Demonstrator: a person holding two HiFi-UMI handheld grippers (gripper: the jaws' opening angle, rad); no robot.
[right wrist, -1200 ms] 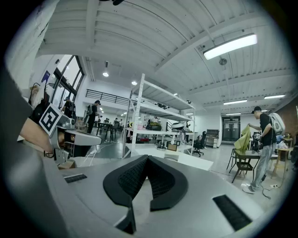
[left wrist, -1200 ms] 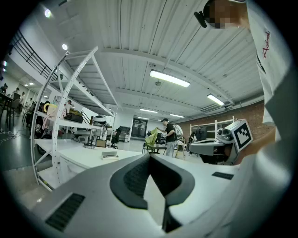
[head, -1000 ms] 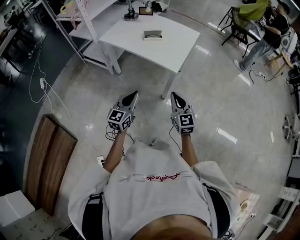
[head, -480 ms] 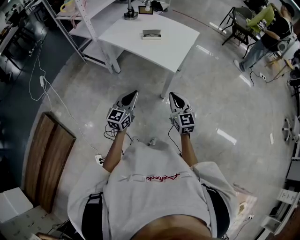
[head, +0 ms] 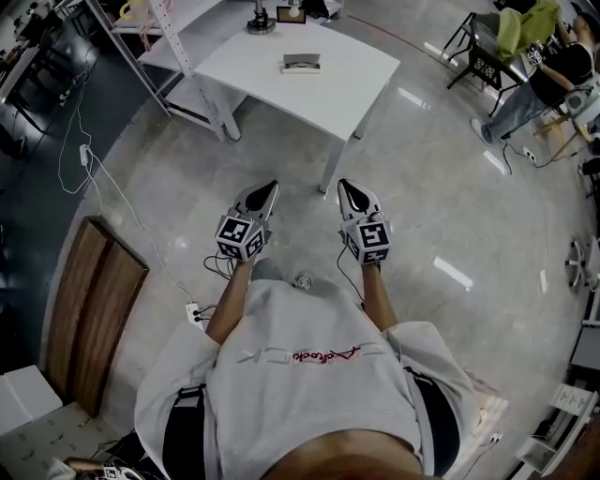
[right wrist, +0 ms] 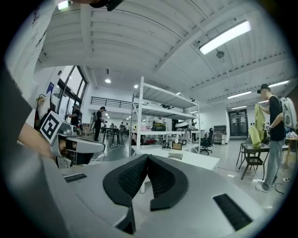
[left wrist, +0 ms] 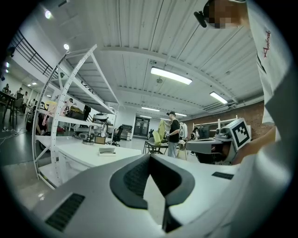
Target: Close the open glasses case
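Note:
The glasses case (head: 302, 64) lies open, small and grey, on the far part of a white table (head: 347, 89). It is well ahead of both grippers. It also shows as a small shape in the left gripper view (left wrist: 107, 151) and the right gripper view (right wrist: 176, 155). My left gripper (head: 272, 185) and right gripper (head: 343, 184) are held side by side over the floor, short of the table's near leg. Both point toward the table. The left gripper (left wrist: 150, 155) and the right gripper (right wrist: 147, 156) are shut, pads tip to tip, with nothing between them.
A white metal shelf rack (head: 178, 37) stands left of the table. A round-based stand (head: 261, 21) and a small picture frame (head: 289, 13) sit at the table's far edge. A wooden board (head: 94, 309) and a cable with a power strip (head: 192, 314) lie on the floor at left. A person (head: 548, 75) stands by chairs at far right.
Both grippers have edged slightly toward the table, the left a little more, still shut and empty. The person at far right has shifted beside the chair.

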